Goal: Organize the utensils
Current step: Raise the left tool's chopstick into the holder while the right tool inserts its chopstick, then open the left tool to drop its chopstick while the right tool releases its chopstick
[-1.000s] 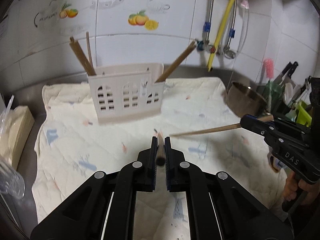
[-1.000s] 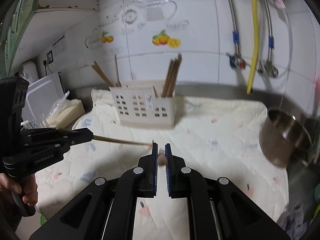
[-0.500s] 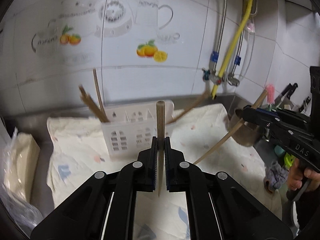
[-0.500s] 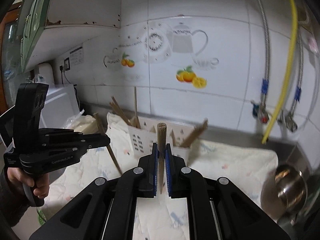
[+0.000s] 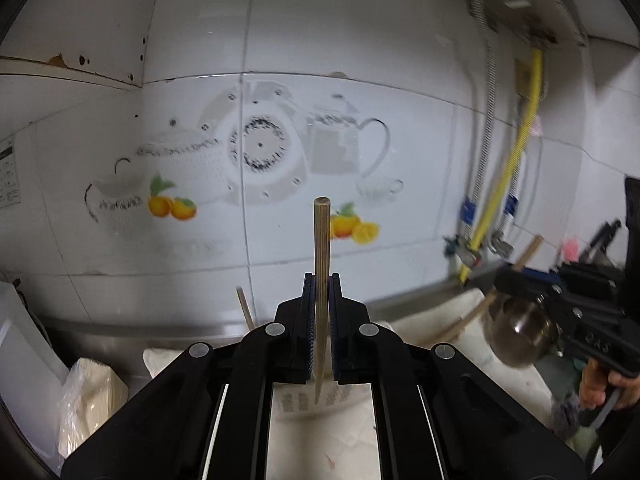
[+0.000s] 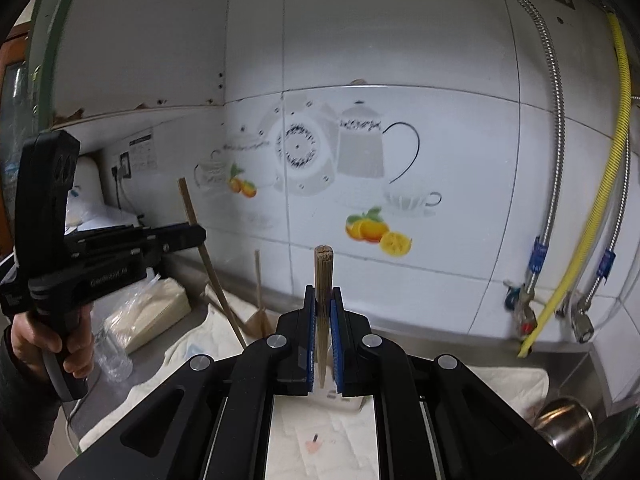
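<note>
Wall: white tiles with printed teapots, cups and oranges, filling both views.
Pipes: yellow hose and braided metal hoses at 3 o'clock in the right wrist view.
Counter: steel, covered by a pale quilted cloth at 6 o'clock.
Left gripper: pressed together on a wooden chopstick, blue pads touching both sides.
Left chopstick: standing upright, thick end up at 12 o'clock, thin tip pointing down toward the white utensil holder, seen only in part behind the gripper at 6 o'clock.
Right gripper: pinching another wooden chopstick, also upright, thick end on top.
Right gripper from the left wrist view: at 3 o'clock, blurred, chopstick tilted.
Left gripper from the right wrist view: at 9 o'clock, hand on the handle, chopstick leaning.
Other chopsticks: one stick poking up near the middle.
Metal pot: at 4 o'clock, on the counter.
Plastic bag: at 8 o'clock, beside the cloth.
</note>
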`<state>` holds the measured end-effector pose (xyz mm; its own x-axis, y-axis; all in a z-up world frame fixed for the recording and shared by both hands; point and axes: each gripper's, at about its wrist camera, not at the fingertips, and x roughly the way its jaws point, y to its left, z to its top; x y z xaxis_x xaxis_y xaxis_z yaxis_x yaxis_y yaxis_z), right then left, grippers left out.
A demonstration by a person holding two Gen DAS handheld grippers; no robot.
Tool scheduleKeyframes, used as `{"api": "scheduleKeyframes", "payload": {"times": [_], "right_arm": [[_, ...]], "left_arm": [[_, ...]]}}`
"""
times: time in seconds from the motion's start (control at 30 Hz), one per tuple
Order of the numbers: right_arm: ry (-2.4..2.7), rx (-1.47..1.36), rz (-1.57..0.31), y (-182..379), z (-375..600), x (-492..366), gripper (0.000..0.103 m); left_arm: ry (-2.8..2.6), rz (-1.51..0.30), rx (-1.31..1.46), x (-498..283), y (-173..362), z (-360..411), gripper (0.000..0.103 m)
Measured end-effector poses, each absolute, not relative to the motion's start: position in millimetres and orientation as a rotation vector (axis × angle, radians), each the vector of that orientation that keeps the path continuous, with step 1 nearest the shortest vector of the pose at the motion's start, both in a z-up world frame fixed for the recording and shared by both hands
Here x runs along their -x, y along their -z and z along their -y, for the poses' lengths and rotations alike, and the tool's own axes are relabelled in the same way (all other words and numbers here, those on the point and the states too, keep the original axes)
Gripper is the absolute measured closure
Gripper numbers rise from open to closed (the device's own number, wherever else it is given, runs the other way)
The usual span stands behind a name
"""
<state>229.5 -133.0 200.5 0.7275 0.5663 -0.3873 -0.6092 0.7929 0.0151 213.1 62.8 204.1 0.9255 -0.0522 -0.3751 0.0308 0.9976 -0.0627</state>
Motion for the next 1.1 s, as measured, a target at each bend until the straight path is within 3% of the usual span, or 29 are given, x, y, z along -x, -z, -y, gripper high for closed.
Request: {"api": "scheduleKeyframes", "payload": {"times": [0.43, 0.87, 1.1], "right_arm": [[-0.616, 0.094, -0.442, -175.5, 118.5, -281.4, 0.096], [-0.608, 0.109, -0.539, -129.5, 105.8, -297.4, 0.096], [-0.595, 0.101, -0.528, -130.6, 110.6, -293.0, 0.09]], "left_arm": [[-0.021, -0.453, 0.156, -264.9, -159.1, -92.9, 0.098], [-0.016, -0.517, 0.17, -263.2, -128.1, -95.1, 0.094], [-0.023, -0.488, 0.183, -244.1, -136.3, -96.4, 0.064]]}}
